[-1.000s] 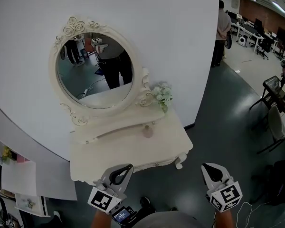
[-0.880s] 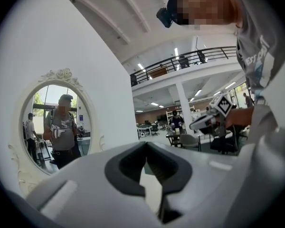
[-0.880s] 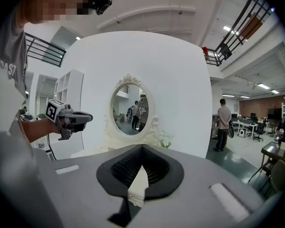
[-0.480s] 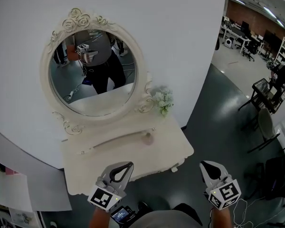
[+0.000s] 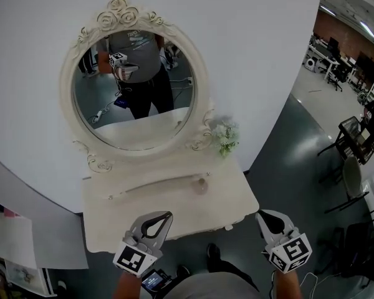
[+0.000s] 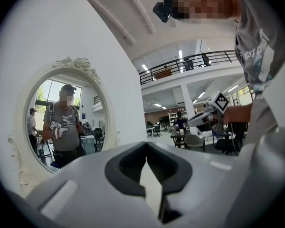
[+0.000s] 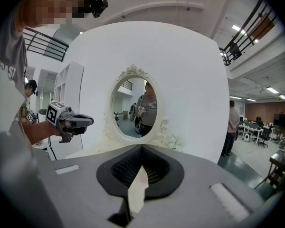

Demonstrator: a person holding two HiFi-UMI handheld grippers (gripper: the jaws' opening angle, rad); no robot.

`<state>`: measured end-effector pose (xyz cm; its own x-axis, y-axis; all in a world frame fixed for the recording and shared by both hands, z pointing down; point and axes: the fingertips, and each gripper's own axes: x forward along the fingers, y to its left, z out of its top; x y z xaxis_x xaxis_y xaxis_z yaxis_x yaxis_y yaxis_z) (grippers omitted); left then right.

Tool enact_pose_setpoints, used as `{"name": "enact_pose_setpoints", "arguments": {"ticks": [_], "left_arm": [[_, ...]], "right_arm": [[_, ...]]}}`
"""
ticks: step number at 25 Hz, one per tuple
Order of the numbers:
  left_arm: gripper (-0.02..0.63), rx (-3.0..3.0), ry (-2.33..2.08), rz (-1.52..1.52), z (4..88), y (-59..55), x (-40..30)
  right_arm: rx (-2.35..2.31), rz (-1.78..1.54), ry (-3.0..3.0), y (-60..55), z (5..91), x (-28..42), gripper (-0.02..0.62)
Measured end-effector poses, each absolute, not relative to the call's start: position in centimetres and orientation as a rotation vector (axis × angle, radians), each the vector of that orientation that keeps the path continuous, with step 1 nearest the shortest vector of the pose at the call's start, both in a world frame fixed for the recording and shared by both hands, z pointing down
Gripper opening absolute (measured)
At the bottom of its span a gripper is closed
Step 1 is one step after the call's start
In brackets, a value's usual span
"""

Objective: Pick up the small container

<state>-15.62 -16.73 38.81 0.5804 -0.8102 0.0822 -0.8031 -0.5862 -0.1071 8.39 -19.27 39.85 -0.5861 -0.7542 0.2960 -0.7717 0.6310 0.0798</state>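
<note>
White wall [image 5: 255, 55] with oval mirror [image 5: 134, 86] above cream dressing table [image 5: 230, 198]; dark glossy floor [image 5: 299, 161]

The mirror [image 5: 134, 86] (nearer now) reflects the person [image 5: 221, 288] squarely.

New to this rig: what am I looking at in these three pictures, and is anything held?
No robot here: a person holds a two-jaw tool in each hand, the left gripper and the right gripper. The marker cubes belong to them. The top-down picture comes from a camera on the person's head; the other two come from cameras riding on each gripper, looking along its jaws. Ahead stands a white dressing table with an oval mirror that reflects the person. On it sit a small container and a flower bunch. Both grippers are shut and empty, away from the container.
</note>
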Motion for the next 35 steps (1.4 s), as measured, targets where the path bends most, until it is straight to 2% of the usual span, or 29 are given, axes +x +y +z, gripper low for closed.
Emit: {"name": "enact_pose_setpoints", "arguments": {"ticks": [23, 35], "left_arm": [[0.002, -2.565, 1.881, -0.356, 42.3, -20.5, -18.6], [0.002, -2.547, 2.044, -0.469, 47.1, -21.5, -20.5]], "right_arm": [[0.754, 0.152, -2.670, -33.0, 46.3, 3.0, 0.002], [0.595, 0.213, -2.642, -38.3, 54.1, -1.6, 0.014]]}}
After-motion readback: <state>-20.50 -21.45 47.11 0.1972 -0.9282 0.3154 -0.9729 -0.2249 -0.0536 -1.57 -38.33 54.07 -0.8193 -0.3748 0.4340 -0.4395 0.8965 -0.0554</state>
